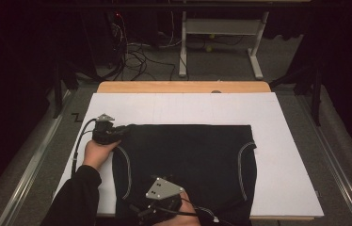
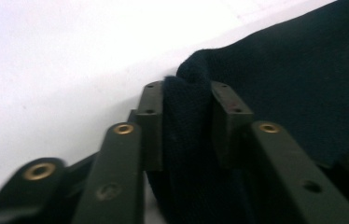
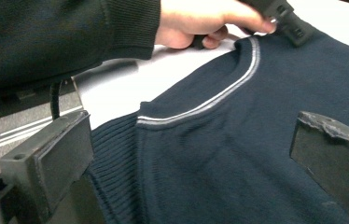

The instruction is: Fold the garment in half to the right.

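A white board (image 1: 287,155) covers most of the table. On it, towards the near edge, a dark sweater (image 1: 188,160) lies flat, with pale stripes curving down its 2 sides. At the sweater's far-left corner the left gripper (image 1: 117,131) has its 2 jaws closed on a bunched fold of the knit (image 2: 186,116), pinched up off the board. At the sweater's near edge the right gripper (image 1: 157,207) hovers over the ribbed hem, its 2 jaws spread wide, nothing pressed between them.
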